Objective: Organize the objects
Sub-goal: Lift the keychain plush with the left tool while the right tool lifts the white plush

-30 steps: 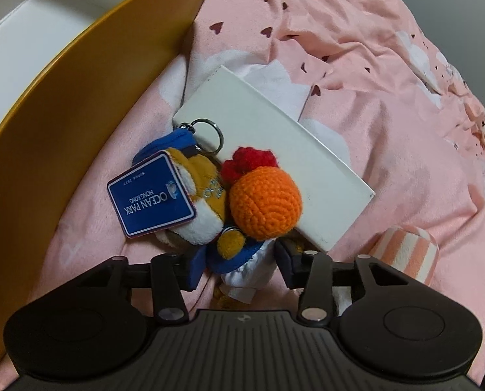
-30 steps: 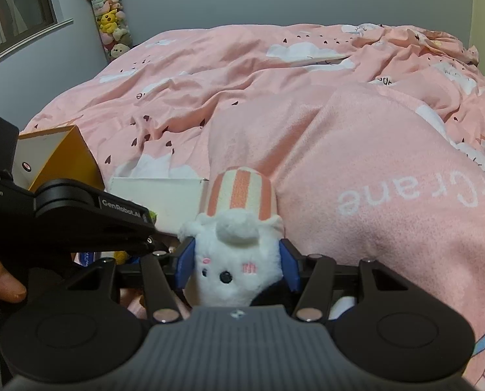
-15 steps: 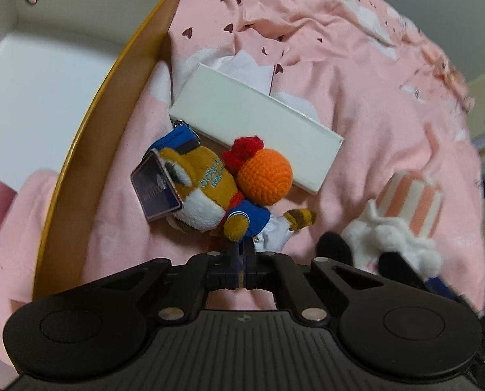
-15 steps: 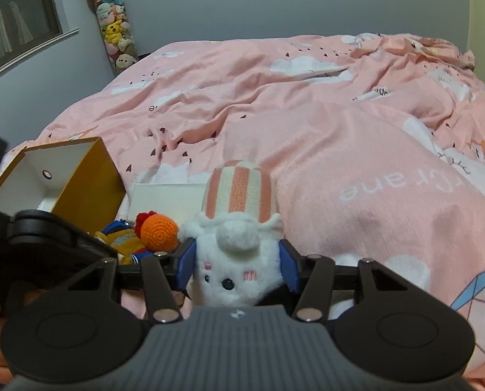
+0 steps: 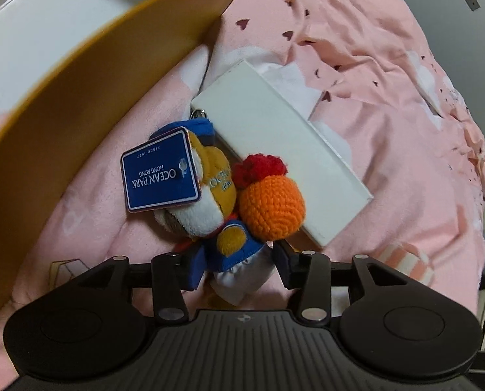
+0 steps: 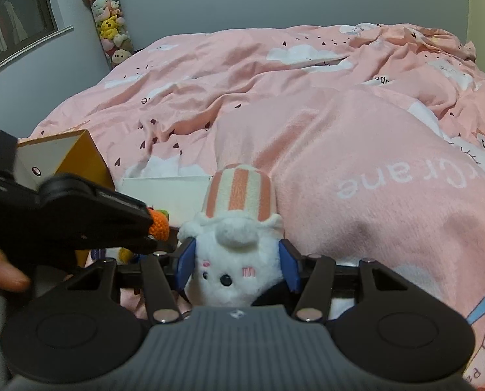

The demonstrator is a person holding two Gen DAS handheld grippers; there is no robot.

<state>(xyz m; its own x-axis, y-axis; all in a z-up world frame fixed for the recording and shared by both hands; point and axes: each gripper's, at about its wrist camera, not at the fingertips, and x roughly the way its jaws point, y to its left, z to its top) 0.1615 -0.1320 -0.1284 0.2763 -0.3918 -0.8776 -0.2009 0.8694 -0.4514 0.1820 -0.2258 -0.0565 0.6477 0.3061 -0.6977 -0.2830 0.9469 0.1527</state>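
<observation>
The left claw has just snapped shut on nothing, a little back from the toys, then opened again and come back in; its jaws now stand about half open on either side of the lower end of the plush keychain, blue pads beside the blue-and-white fabric but, as far as I can tell, not pressing it. That reads as a missed or trial pinch followed by a reset, so the pick-up of this toy is not yet done. The keychain lies on the pink bed cover, its blue tag facing up, touching an orange crocheted ball that rests against a flat white box; the yellow-sided storage box sits just beside them, the likely destination. The right claw has not changed: about half open around a white plush with a striped hat, the pads at its sides, though a firm squeeze cannot be confirmed.
</observation>
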